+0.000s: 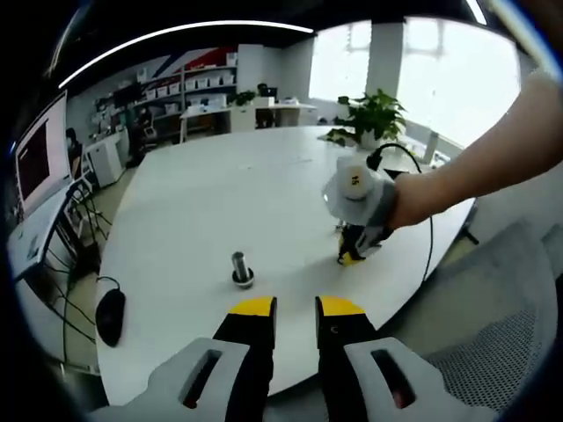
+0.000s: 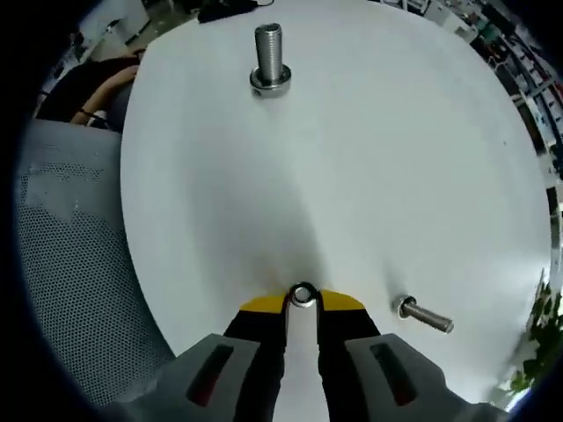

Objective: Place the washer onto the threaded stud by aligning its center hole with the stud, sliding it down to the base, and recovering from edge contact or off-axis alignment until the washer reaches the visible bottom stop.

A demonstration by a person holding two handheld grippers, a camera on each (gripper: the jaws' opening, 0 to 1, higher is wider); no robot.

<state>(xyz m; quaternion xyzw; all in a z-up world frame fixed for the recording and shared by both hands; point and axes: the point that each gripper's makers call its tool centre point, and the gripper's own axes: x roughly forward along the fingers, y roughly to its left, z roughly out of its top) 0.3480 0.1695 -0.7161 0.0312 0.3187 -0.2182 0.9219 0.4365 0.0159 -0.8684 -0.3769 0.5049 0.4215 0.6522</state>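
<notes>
Right tongs: right tongs [image 2: 302, 301] clamped on the washer [image 2: 303, 294], which sits between the yellow tips, low over the white table [image 2: 396, 158]; in the left gripper view they [image 1: 354, 255] reach down to the table, held by a person's hand [image 1: 413, 198].
Left tongs: left tongs [image 1: 296, 306] with jaws a little apart, nothing between them, at the table's near edge.
Threaded stud: threaded stud [image 2: 270, 57] stands upright on its round base, well apart from the washer, on the far side of the table; also seen at [image 1: 241, 269].
Loose bolt: loose bolt [image 2: 426, 315] lies on its side just right of the right tongs.
Mouse: black mouse [image 1: 110, 316] on the table's left edge.
Chair: grey mesh chair [image 2: 70, 264] beside the table.
</notes>
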